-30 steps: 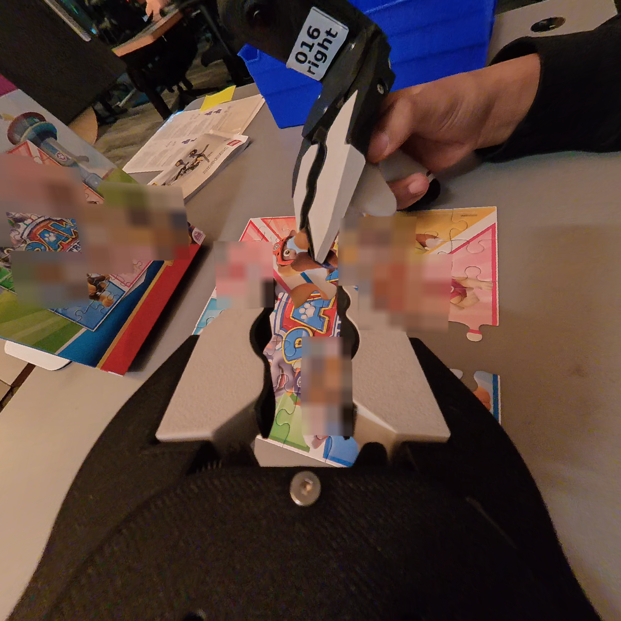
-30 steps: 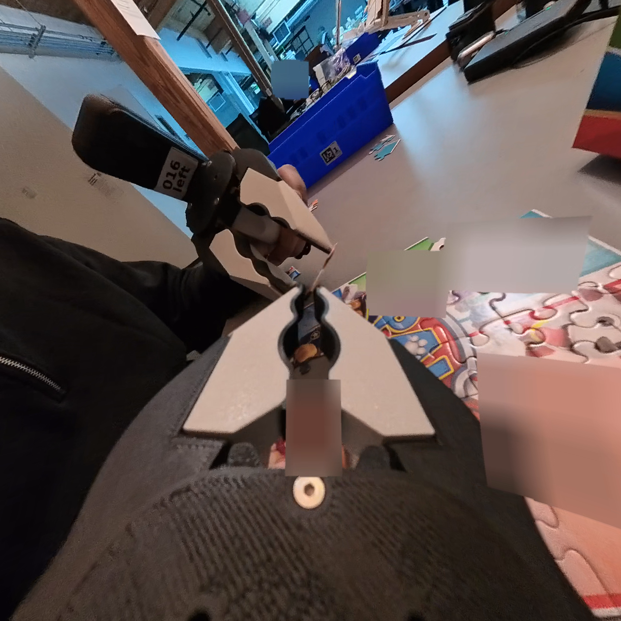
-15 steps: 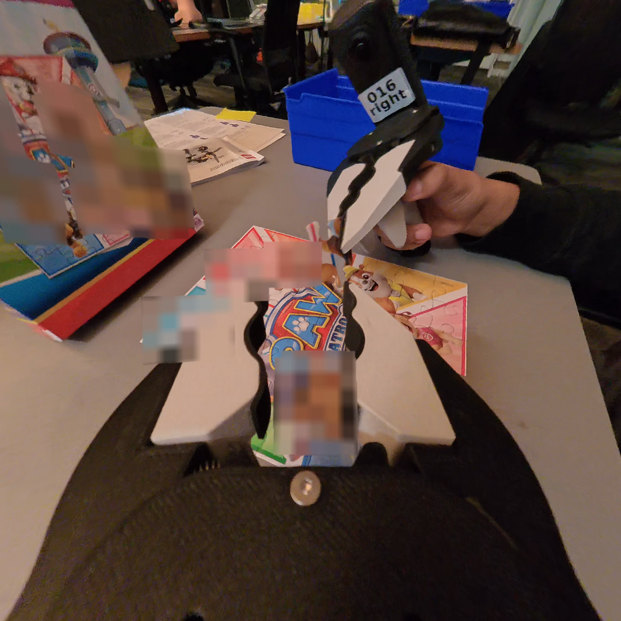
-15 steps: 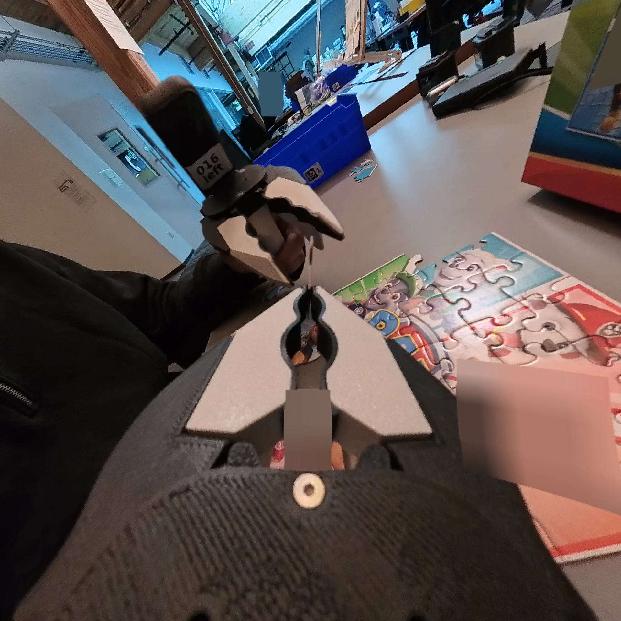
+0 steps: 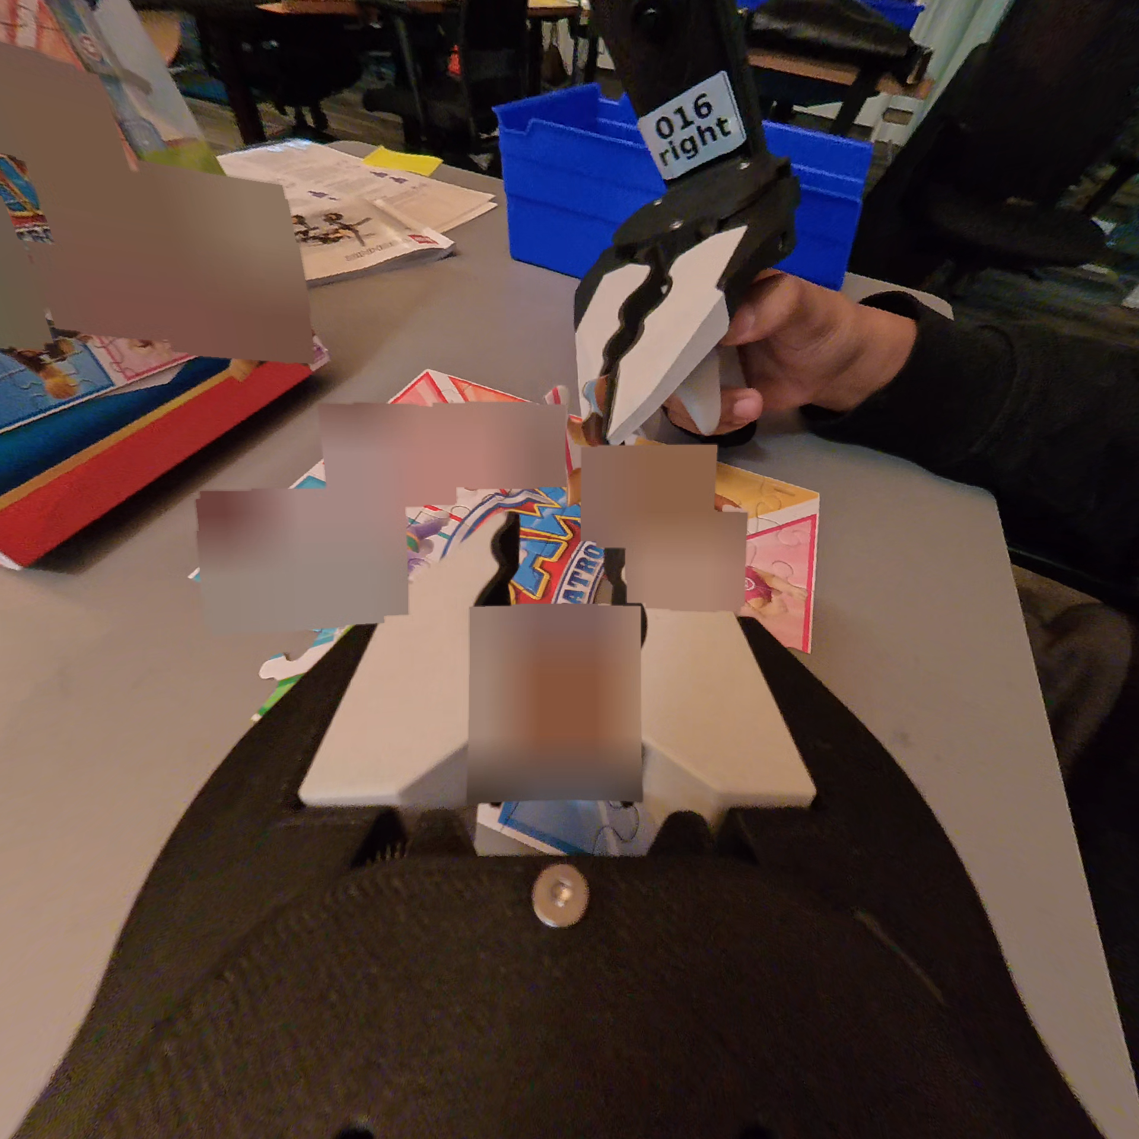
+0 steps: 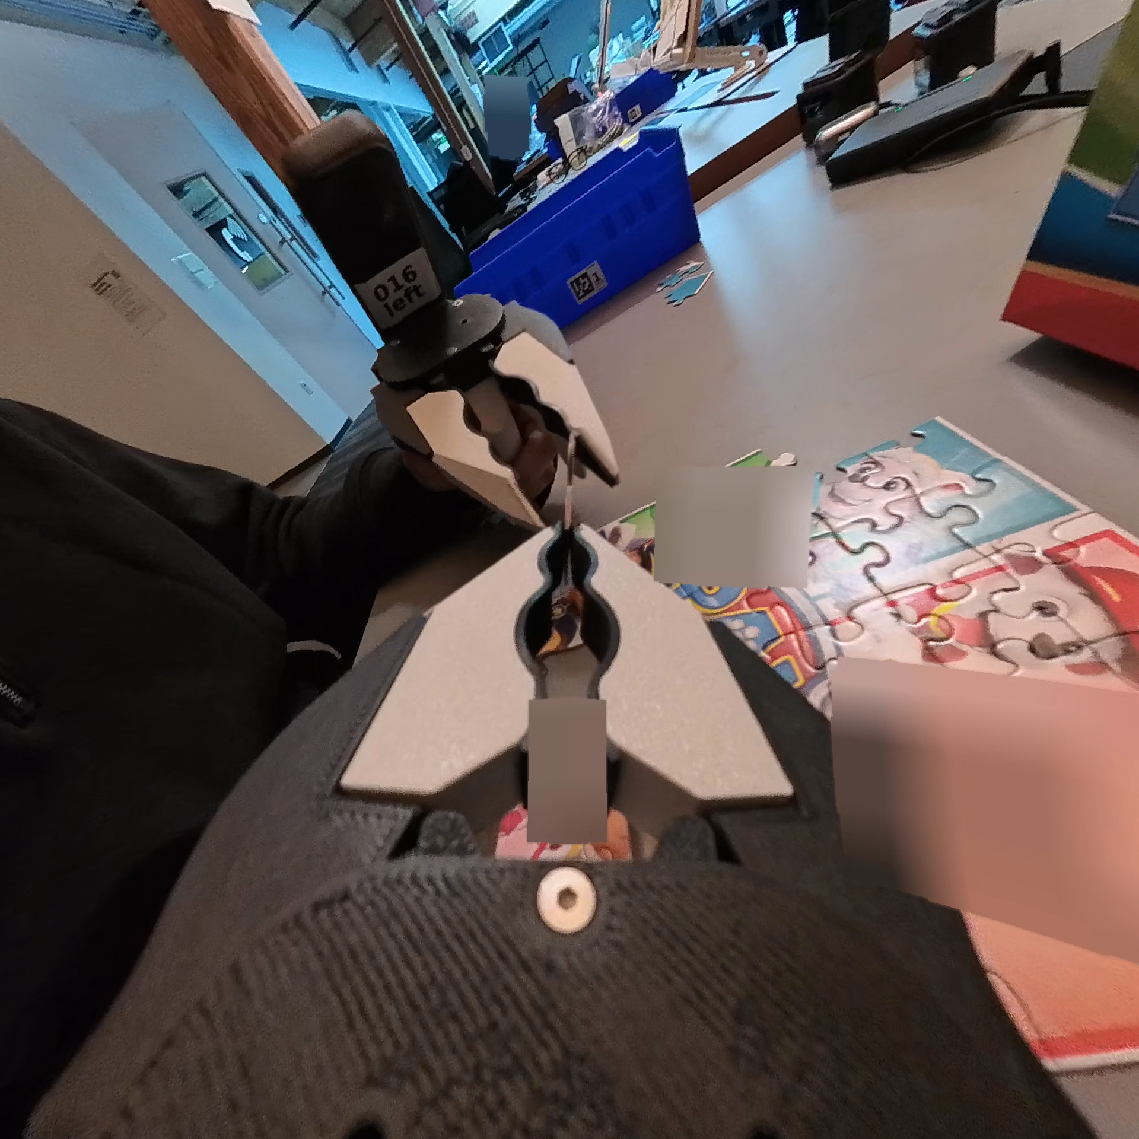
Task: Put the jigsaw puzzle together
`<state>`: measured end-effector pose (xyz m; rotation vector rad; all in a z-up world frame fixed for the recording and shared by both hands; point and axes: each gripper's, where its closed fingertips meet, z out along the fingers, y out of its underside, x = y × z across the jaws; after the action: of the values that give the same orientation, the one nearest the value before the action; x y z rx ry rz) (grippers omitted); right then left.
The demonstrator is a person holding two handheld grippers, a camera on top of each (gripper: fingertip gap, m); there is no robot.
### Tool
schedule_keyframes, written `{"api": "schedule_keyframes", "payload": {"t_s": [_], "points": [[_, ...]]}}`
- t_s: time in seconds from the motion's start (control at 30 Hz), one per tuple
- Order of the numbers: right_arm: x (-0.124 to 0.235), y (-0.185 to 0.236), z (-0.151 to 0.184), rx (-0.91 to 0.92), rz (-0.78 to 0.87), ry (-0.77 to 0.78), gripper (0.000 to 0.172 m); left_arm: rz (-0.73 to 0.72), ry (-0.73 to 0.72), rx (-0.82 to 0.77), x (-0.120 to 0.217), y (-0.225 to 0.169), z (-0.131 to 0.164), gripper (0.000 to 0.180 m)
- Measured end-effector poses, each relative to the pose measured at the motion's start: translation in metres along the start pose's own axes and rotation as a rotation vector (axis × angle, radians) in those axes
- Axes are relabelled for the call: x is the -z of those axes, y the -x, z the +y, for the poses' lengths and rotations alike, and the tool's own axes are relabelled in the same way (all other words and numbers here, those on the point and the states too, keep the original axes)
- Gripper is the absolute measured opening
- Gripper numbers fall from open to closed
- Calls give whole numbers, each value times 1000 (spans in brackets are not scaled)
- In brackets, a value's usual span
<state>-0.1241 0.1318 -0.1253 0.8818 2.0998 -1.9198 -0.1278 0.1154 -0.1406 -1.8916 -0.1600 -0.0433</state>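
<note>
A partly joined cartoon jigsaw puzzle [image 5: 783, 573] lies flat on the grey table [image 5: 924, 616]; it also shows in the right wrist view [image 6: 961, 542]. My right gripper [image 6: 570, 531] is shut on a single puzzle piece [image 6: 562, 619], held on edge, with its upper part sticking out past the fingertips. In the left wrist view my right gripper [image 5: 601, 425] hangs above the puzzle's far edge with the piece [image 5: 588, 407] at its tip. My left gripper [image 5: 561, 542] is open and empty, low over the puzzle's middle. In the right wrist view my left gripper [image 6: 573, 499] faces my right one, jaws apart.
The red and blue puzzle box [image 5: 123, 444] stands at the left, also in the right wrist view [image 6: 1078, 296]. A blue bin [image 5: 567, 185] and paper booklets [image 5: 370, 209] lie behind. Loose blue pieces [image 6: 684, 286] lie by another blue bin [image 6: 591, 234]. A hand and dark sleeve [image 5: 863, 370] are at the right. Left and right tips are no more than a few centimetres apart.
My right gripper has lifted off the puzzle with the piece still in its grasp and moved toward the far edge. My left gripper stayed open and tilted up.
</note>
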Motion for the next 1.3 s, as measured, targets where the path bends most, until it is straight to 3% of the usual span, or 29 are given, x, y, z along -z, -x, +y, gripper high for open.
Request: {"api": "schedule_keyframes", "payload": {"t_s": [0.03,0.57,1.3], "points": [[-1,1,2,1,-4,10,0,13,0,0,0,-2,0,23],[-6,7,7,-28,-58,32,0,119,-65,90,7,-10,-11,4],[-14,14,21,-21,-90,116,0,143,-94,148,4,-13,-16,6]]}}
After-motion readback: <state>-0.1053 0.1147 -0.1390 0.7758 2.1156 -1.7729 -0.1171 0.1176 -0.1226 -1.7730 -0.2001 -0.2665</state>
